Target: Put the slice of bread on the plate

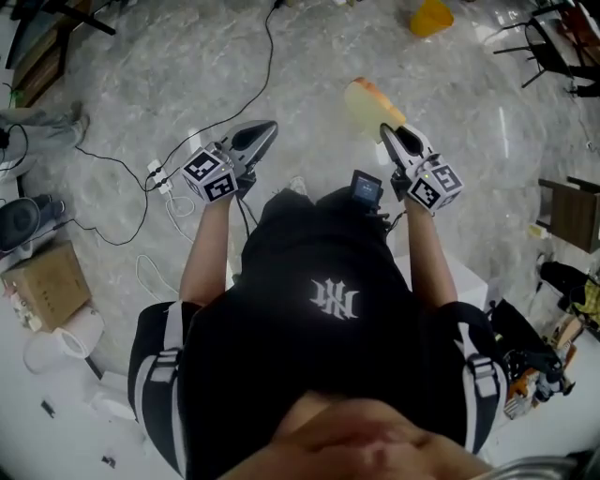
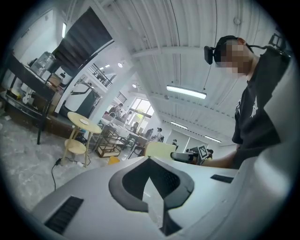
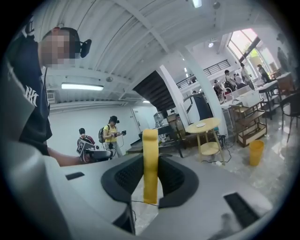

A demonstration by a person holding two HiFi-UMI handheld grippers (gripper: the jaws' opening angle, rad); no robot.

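Note:
My right gripper (image 1: 389, 133) is shut on a slice of bread (image 1: 370, 105) and holds it out over the marble floor. In the right gripper view the slice (image 3: 150, 161) stands edge-on, a yellow strip pinched between the dark pads of the right gripper (image 3: 150, 176). My left gripper (image 1: 266, 129) is held level beside it, shut, with nothing in it; its pads meet in the left gripper view (image 2: 151, 177). That view also shows the bread (image 2: 158, 150) off to the right. Far off, a round wooden table (image 3: 202, 126) carries a small white plate-like thing (image 3: 200, 123).
Black cables and a white power strip (image 1: 157, 176) lie on the floor at left, near a cardboard box (image 1: 47, 286). A yellow bin (image 1: 431, 17) stands ahead. A dark chair (image 1: 572, 211) and clutter are at right. Other people stand in the background (image 3: 112, 133).

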